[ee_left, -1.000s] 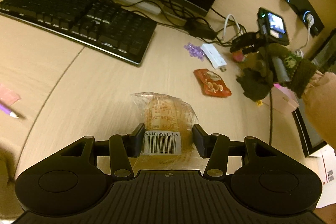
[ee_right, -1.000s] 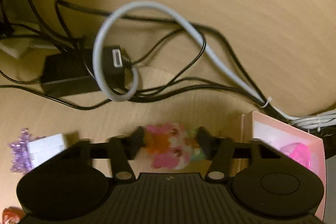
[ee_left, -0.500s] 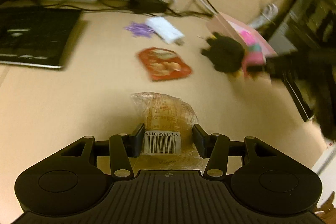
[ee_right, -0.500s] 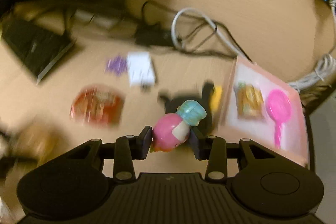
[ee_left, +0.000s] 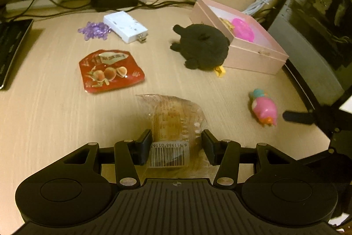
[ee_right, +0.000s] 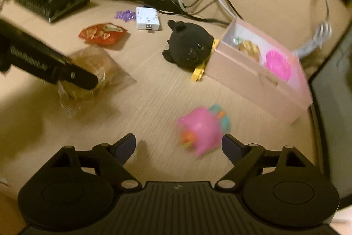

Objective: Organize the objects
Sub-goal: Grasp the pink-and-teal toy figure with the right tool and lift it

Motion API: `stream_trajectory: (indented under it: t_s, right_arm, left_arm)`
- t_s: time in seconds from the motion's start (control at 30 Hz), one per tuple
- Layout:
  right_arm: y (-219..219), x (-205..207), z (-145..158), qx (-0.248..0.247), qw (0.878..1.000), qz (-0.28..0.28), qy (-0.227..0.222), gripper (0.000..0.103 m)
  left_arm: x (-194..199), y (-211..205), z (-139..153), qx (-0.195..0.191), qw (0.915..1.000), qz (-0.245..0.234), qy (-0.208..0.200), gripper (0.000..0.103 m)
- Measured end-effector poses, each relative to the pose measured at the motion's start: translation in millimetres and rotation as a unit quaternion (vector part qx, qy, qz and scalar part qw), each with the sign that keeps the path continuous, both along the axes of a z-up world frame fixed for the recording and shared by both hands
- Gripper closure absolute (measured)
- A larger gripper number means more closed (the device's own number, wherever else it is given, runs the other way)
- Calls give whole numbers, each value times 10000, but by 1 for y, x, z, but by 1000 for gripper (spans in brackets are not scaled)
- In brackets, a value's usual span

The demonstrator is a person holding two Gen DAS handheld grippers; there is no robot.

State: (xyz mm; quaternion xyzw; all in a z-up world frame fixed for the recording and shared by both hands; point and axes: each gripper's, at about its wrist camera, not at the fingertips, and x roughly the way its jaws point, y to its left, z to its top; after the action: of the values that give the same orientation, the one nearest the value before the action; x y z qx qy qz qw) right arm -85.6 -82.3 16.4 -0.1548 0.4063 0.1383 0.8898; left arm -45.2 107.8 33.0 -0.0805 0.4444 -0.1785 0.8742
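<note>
My left gripper (ee_left: 176, 147) is shut on a clear-wrapped bread packet (ee_left: 173, 122) with a barcode, held just over the wooden desk; it also shows in the right wrist view (ee_right: 92, 76). My right gripper (ee_right: 178, 144) is open, and a pink toy figure (ee_right: 202, 129) with a teal cap lies loose between its fingers near the right one; in the left wrist view it (ee_left: 264, 109) lies on the desk. A pink open box (ee_left: 248, 52) holds a pink item (ee_right: 278, 64) and a snack (ee_right: 247, 47). A black plush (ee_right: 189, 45) leans against the box.
A red snack packet (ee_left: 110, 71), a white USB adapter (ee_left: 125, 25) and purple beads (ee_left: 94, 29) lie at mid desk. Cables and a power brick (ee_left: 114, 0) run along the back. A keyboard (ee_right: 50, 1) is at the left, a dark monitor (ee_left: 319, 25) at the right.
My right gripper has opened and let go of the pink toy, which now lies on the desk in front of the pink box. My left gripper swung right, still holding the bread packet.
</note>
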Motion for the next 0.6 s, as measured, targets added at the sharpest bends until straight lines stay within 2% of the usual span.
stream_trajectory:
  t_s: [0.1,0.23,0.37,0.47,0.53,0.57,0.6]
  right_arm:
    - [-11,11,0,449,9985,-307,101,14]
    - [-23,30,1,757,9938,-812,102,13]
    - [-31,53,-3,831,9903,-1096,182,13]
    - [-33,66,-12,828,9887,-1183,401,13]
    - [-32,68,-15,841,9882,-1182,488,23]
    - [-31,68,-15,815,9890,-1119,525,45]
    - [-29,67,-14,769,9898,-1060,556,48]
  left_arm:
    - [0,-3,1,66,9999,82,21,49]
    - [-4,-10,3,228,9997,108,-1,49]
    - [-6,-13,4,289,9995,151,-17,49]
    - [-5,-14,4,306,9994,174,-1,49]
    - [-4,-15,4,308,9994,175,30,49]
    - [-3,-15,4,307,9994,173,74,49]
    - [-2,-16,4,305,9993,172,101,49]
